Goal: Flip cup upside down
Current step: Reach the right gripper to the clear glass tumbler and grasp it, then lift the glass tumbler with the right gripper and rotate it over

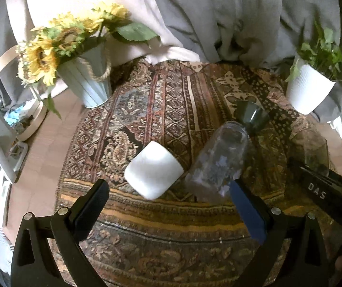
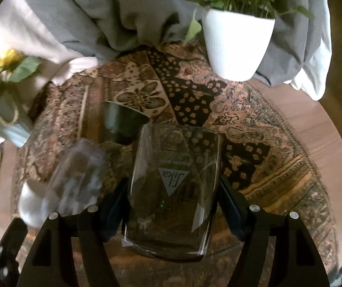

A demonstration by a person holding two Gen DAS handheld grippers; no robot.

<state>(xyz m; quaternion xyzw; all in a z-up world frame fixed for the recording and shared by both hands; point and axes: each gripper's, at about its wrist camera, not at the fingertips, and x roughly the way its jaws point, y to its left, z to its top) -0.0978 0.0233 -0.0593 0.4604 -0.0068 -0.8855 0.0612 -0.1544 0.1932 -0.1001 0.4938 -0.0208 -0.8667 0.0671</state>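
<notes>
My right gripper (image 2: 173, 191) is shut on a clear glass cup (image 2: 174, 191) with a grey triangle logo that reads upside down; the cup is held above the patterned cloth (image 2: 254, 124). The same cup (image 1: 314, 148) shows at the right of the left wrist view, with the right gripper's black body below it. My left gripper (image 1: 171, 191) is open and empty, its fingers either side of a white cup (image 1: 153, 169) and a clear glass jar (image 1: 218, 162) that stand bottom-up on the cloth (image 1: 159, 100).
A dark green cup (image 1: 250, 116) stands bottom-up behind the jar, and it also shows in the right wrist view (image 2: 120, 124). A sunflower pot (image 1: 87, 81) stands at back left, a white plant pot (image 1: 307, 91) at back right. Grey fabric hangs behind the round table.
</notes>
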